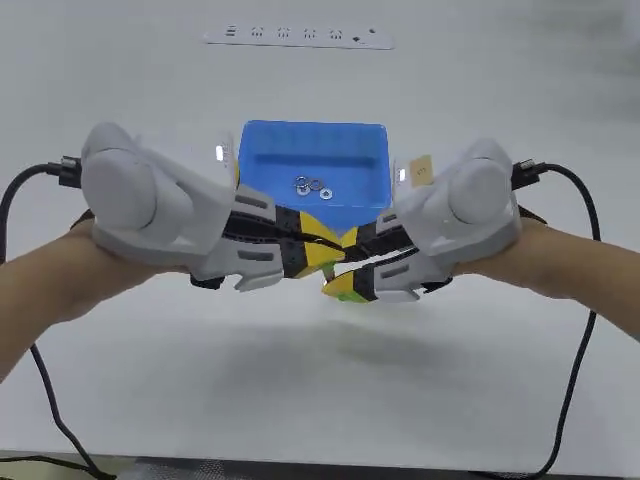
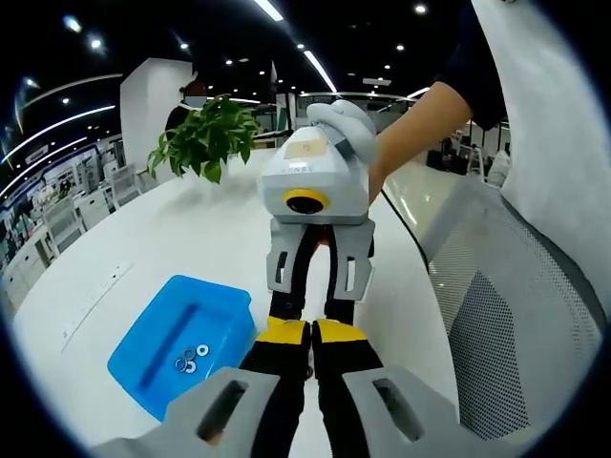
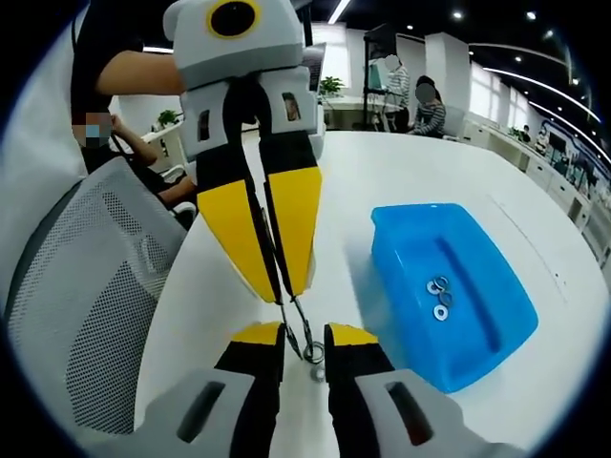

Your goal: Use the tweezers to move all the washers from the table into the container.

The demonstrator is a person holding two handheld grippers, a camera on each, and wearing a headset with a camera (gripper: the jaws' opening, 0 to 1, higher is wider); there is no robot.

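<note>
The left claw (image 3: 275, 291) clenches tweezers (image 3: 297, 322); washer (image 3: 313, 353) sits between released right claw (image 3: 305, 336) tips

White table (image 1: 300, 400) with a power strip (image 1: 297, 37) at the head view's top edge. In the left gripper view, plant (image 2: 203, 136) upper left, ceiling light strips (image 2: 320, 69) above, mesh chair (image 2: 516, 315) right.

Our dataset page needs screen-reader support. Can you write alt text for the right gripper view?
The left gripper, pointing down from the top, grips tweezers whose tips meet a washer between the right gripper's own jaw tips, over a white table. A blue container holding a few washers sits to the right.
</note>
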